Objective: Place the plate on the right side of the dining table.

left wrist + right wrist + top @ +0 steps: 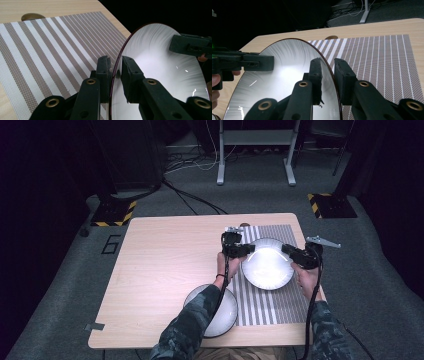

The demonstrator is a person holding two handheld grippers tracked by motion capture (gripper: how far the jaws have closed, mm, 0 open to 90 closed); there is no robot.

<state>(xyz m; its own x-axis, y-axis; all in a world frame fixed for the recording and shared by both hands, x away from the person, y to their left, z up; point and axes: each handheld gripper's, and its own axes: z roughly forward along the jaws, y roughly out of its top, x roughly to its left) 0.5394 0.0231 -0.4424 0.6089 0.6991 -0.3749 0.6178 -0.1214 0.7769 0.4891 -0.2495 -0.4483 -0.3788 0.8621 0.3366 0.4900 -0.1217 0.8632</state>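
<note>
The left gripper (246,249), a black two-jaw tool held in the person's left hand (223,265), is clamped on the left rim of a round white glossy plate with a thin dark edge (268,264). In the left gripper view the plate's rim (116,67) runs straight down between the two black jaws, which press on it from either side. The plate sits above a brown and white striped woven placemat (272,306) that covers the right part of a pale wooden table (165,265); whether the plate touches the mat I cannot tell.

Moving right, the right gripper (288,251), a matching black tool in the person's right hand (306,277), is closed on the plate's opposite rim. In the right gripper view the plate (282,75) stands on edge between the jaws, with the other gripper's jaw lying across the plate's far side.

Both forearms wear camouflage-patterned sleeves (187,332).

Nearer the person, at the table's front edge and left of the striped mat, a second round white plate (226,312) lies flat, partly hidden under the left forearm. A grey carpeted floor (60,285) surrounds the table.
</note>
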